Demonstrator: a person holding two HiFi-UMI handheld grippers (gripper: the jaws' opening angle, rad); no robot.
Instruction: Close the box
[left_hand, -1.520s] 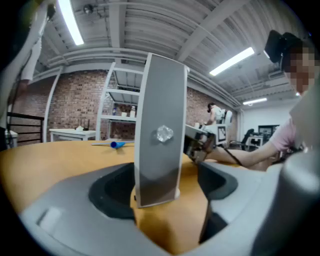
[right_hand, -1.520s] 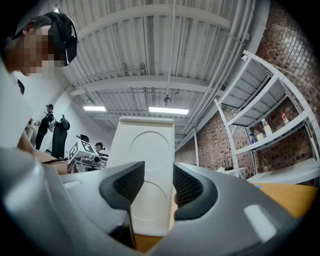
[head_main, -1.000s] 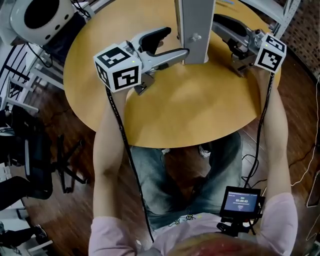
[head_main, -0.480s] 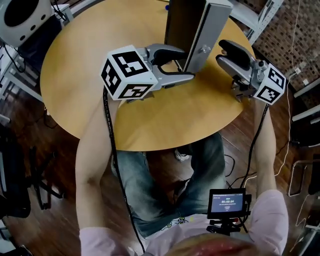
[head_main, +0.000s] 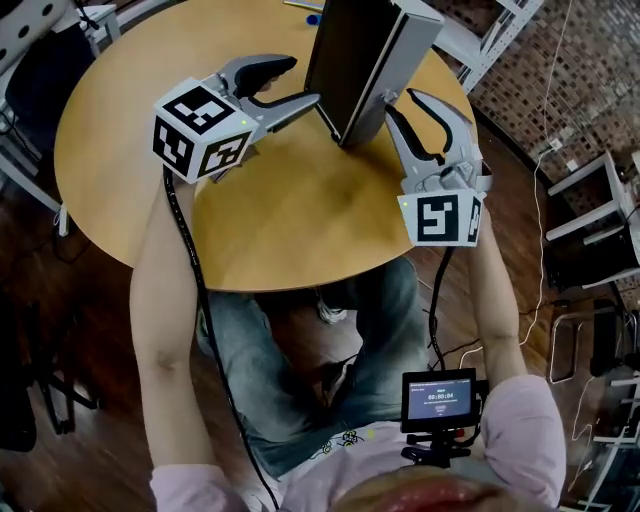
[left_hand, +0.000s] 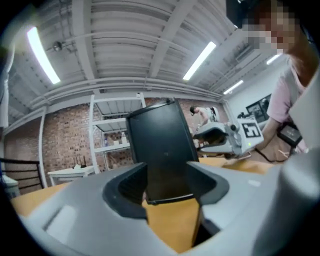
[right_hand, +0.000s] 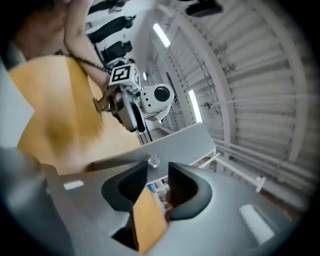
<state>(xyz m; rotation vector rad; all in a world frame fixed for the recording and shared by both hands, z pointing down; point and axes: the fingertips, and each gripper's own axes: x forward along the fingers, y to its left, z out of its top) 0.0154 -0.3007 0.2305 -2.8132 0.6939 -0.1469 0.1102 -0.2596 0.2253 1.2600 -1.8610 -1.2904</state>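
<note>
A tall grey box (head_main: 392, 45) stands upright on the round wooden table (head_main: 300, 215), its dark face (head_main: 345, 60) turned left and a small latch (head_main: 388, 97) on its grey side. My left gripper (head_main: 305, 80) is open just left of the box; its jaws have just been closing, with nothing between them and the lower finger at the box's bottom corner. In the left gripper view the dark face (left_hand: 162, 145) fills the gap ahead. My right gripper (head_main: 405, 105) is open beside the grey side (right_hand: 170, 145); its jaws have just been closing, empty, near the latch (right_hand: 152, 161).
White shelving (head_main: 480, 40) stands behind the table at the upper right, and a chair (head_main: 590, 250) is on the floor to the right. A small blue object (head_main: 313, 18) lies at the table's far edge. A small screen (head_main: 438, 397) hangs at the person's chest.
The right gripper has rolled about a quarter turn and come toward the box's near right side. The box now shows its dark face. The left gripper stays at the box's left.
</note>
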